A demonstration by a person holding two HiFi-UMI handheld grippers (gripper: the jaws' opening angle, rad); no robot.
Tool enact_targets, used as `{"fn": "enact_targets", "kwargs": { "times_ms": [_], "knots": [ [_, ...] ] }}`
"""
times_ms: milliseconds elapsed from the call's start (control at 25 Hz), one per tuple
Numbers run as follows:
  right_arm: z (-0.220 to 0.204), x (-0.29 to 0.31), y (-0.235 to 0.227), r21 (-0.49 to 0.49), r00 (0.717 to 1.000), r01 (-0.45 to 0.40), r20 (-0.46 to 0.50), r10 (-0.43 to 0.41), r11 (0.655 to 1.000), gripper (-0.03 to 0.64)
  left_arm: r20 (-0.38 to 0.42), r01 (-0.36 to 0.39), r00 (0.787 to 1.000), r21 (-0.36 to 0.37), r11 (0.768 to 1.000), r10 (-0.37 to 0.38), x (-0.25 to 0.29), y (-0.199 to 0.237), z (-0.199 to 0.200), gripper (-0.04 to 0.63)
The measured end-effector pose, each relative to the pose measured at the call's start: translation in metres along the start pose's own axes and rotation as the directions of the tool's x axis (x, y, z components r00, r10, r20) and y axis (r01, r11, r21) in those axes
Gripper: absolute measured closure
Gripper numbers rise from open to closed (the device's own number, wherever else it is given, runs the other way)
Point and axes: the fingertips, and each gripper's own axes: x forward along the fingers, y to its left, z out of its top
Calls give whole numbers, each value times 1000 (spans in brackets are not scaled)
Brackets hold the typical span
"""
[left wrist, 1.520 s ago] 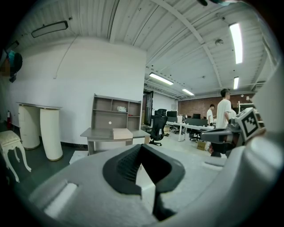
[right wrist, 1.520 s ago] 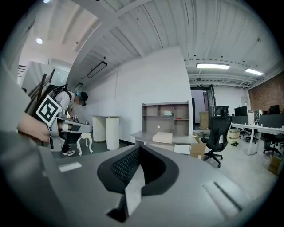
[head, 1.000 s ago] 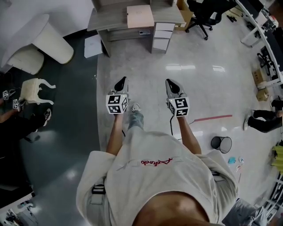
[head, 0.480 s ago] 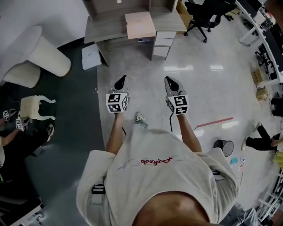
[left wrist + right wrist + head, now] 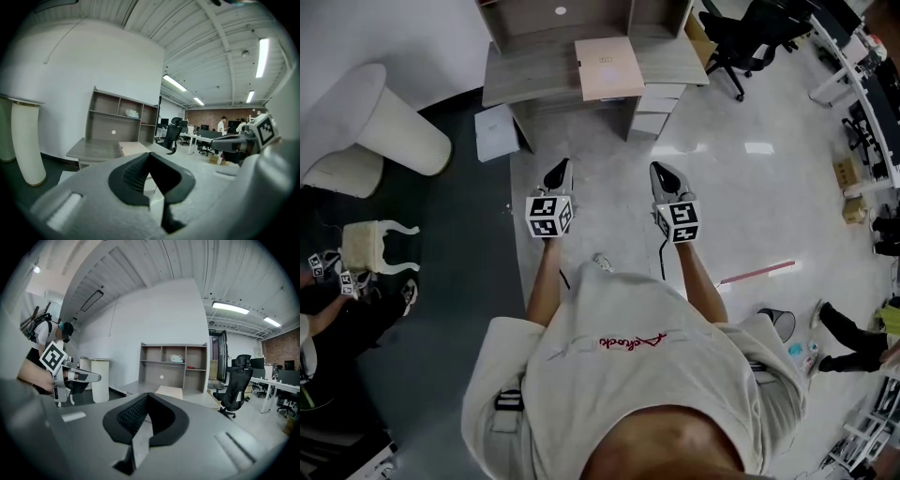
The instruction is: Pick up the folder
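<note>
Left gripper (image 5: 556, 174) and right gripper (image 5: 666, 177), both pressed together and empty, are held well short of the tan folder (image 5: 608, 67) lying flat on the desk (image 5: 525, 77) ahead; best to approach level and spread one at its edge.

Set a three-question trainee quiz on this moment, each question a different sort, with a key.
1. True or false: the folder lies on the desk.
2. Which gripper holds something? A) left gripper B) right gripper C) neither
3. Fill in: in the head view, the black office chair stands to the ____ of the desk.

Key: 1 true; 2 C, both are shut with nothing between the jaws; 3 right.
</note>
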Motion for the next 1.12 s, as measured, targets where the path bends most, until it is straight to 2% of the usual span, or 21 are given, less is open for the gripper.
{"fn": "enact_targets", "kwargs": {
  "times_ms": [480,1120],
  "knots": [
    [-3,53,2,0,999,22,-27,-22,1000,611,-21,28,999,-5,1000,-28,36,46,-1,597],
    [-18,54,-4,33,999,29,-40,-28,999,611,-47,40,998,7,999,-39,41,40,-12,597]
  ]
}}
